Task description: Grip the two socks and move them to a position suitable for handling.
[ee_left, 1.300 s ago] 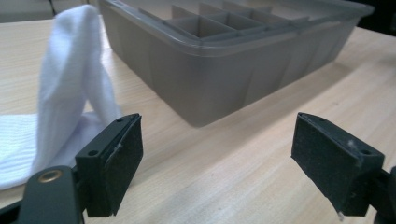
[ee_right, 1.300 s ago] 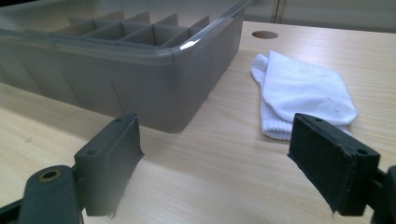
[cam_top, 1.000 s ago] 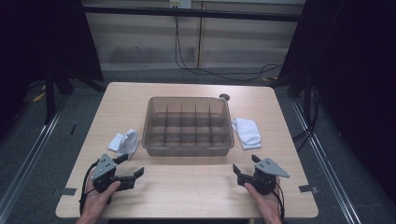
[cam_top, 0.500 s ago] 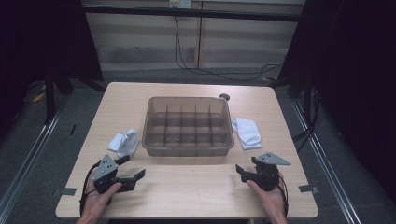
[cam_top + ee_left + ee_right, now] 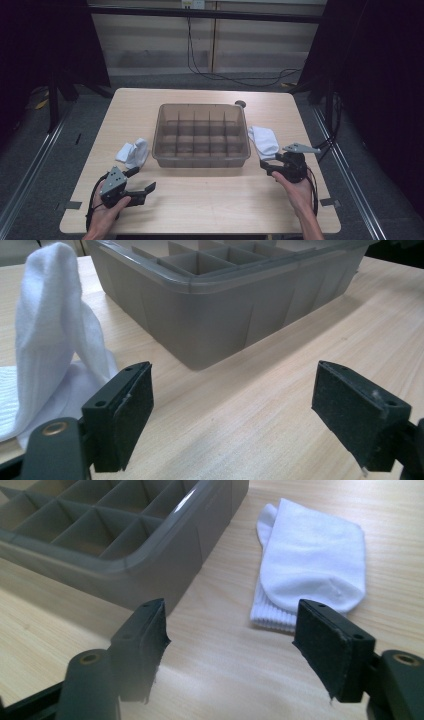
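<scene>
Pale wood-grain tabletop (image 5: 200,200), rectangular with rounded corners, seen from above. At its centre stands a translucent grey plastic organiser tray (image 5: 201,160), its thin partitions forming a grid of square cells under a rolled rim. A wide bare strip of wood runs between the tray's near wall and the near table edge.

The left tongs (image 5: 141,181) rest low near the front left corner, jaws apart with nothing between them. In the left gripper view the crumpled white sock (image 5: 55,340), a soft ribbed knit, stands in a peak just beyond the left pad, near the tray's corner but apart from it.

The right tongs (image 5: 263,167) are held above the tabletop at the tray's near right corner. Their jaws stand wide, having just opened a little further, and grip nothing. The folded white sock (image 5: 312,562) lies flat just beside the tray's right wall, ahead of the right pad, with open wood between it and the right table edge.
</scene>
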`<state>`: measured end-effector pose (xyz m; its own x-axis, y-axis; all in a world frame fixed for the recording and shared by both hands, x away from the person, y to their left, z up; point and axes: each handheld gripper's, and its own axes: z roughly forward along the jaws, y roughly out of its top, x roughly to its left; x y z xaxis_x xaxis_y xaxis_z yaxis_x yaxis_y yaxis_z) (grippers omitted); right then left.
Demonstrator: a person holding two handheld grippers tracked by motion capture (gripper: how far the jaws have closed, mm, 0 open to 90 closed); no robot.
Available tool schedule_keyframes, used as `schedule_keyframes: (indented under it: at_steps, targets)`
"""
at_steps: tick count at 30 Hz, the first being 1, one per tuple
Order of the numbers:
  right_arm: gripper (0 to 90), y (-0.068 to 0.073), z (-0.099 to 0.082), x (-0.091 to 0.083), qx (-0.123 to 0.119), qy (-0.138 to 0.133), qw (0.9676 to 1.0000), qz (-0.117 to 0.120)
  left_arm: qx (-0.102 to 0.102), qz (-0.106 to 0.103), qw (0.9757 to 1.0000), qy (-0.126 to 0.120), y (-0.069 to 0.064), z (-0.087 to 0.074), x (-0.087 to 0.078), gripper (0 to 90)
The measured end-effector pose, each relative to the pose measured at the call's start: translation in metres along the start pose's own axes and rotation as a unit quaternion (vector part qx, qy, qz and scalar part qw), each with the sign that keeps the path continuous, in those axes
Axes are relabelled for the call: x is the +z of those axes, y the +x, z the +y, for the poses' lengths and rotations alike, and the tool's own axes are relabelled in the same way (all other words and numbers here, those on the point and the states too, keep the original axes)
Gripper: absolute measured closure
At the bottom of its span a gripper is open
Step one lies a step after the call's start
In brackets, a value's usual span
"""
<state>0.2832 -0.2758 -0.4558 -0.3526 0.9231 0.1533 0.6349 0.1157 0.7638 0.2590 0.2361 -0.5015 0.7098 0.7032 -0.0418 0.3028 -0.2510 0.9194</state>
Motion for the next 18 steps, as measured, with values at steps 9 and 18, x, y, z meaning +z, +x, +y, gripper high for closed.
schedule_keyframes:
  at_steps: [9, 18]
  targets:
    - [26.5, -0.011, 0.022, 0.018, 0.011, 0.024, 0.9996, -0.004, 0.004, -0.007, 1.0000, 0.002, -0.003, 0.000, 0.002, 17.7]
    - [28.5, -0.037, 0.043, 0.038, 0.034, 0.073, 0.9968, -0.004, 0.003, -0.008, 1.0000, 0.004, -0.003, 0.001, 0.002, 17.9]
